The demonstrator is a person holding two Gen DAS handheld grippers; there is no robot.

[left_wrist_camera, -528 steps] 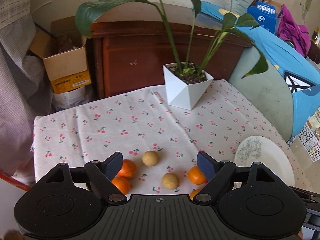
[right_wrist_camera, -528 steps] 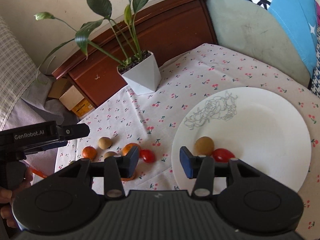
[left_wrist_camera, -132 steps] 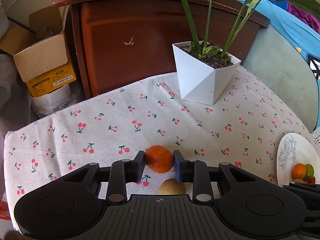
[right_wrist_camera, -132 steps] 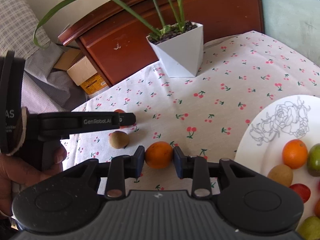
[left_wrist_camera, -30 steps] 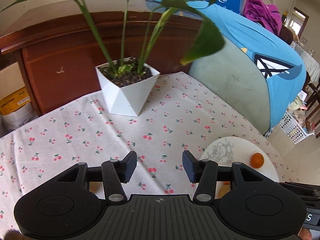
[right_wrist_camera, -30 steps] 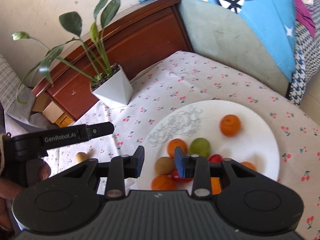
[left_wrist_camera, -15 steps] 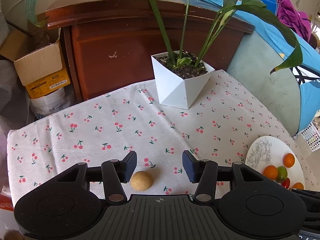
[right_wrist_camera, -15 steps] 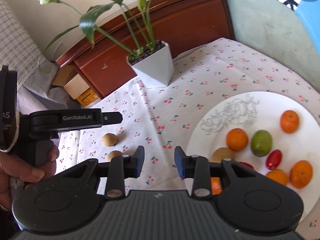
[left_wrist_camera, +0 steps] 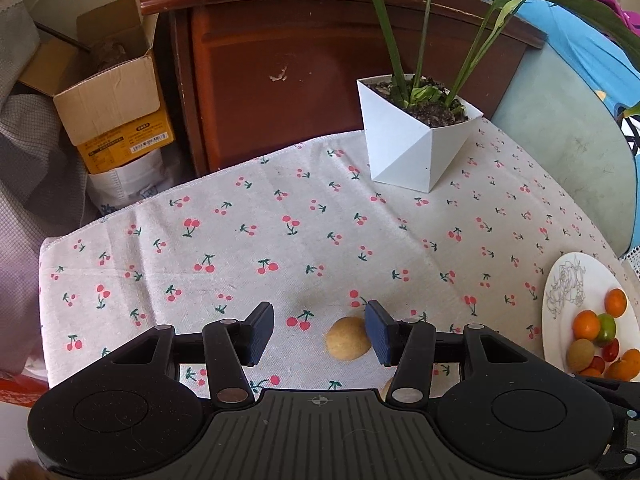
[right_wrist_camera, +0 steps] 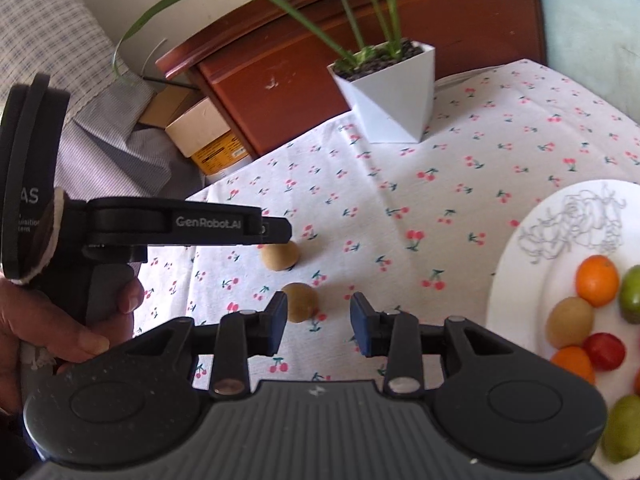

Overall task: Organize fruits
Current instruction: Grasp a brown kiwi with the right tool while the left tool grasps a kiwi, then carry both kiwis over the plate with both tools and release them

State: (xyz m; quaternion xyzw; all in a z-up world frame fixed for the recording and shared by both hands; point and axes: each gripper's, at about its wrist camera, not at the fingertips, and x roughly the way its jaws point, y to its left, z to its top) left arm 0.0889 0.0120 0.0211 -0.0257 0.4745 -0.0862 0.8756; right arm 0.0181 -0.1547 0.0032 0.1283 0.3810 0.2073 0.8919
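Two tan round fruits lie on the cherry-print cloth. In the left wrist view one tan fruit (left_wrist_camera: 347, 343) sits between the fingers of my left gripper (left_wrist_camera: 319, 336), close to the right finger; the jaws are open and the pads do not press it. The second tan fruit (left_wrist_camera: 386, 390) peeks out behind that finger. In the right wrist view my right gripper (right_wrist_camera: 320, 326) is empty and its jaws are opening; the nearer tan fruit (right_wrist_camera: 300, 302) lies just past its left fingertip. The farther tan fruit (right_wrist_camera: 279, 255) lies under the left gripper (right_wrist_camera: 280, 230). The white plate (right_wrist_camera: 540, 280) holds several fruits.
A white faceted plant pot (left_wrist_camera: 408, 152) stands at the table's far side, its long leaves overhanging. Behind it is a brown wooden cabinet (left_wrist_camera: 280, 60), with a cardboard box (left_wrist_camera: 112, 96) to the left. The plate (left_wrist_camera: 560, 300) lies at the right edge. A hand (right_wrist_camera: 80, 320) holds the left gripper.
Both views swung from the plate toward the table's left side. The left gripper came down over a tan fruit. The right gripper's jaws widened slightly and reached the other tan fruit.
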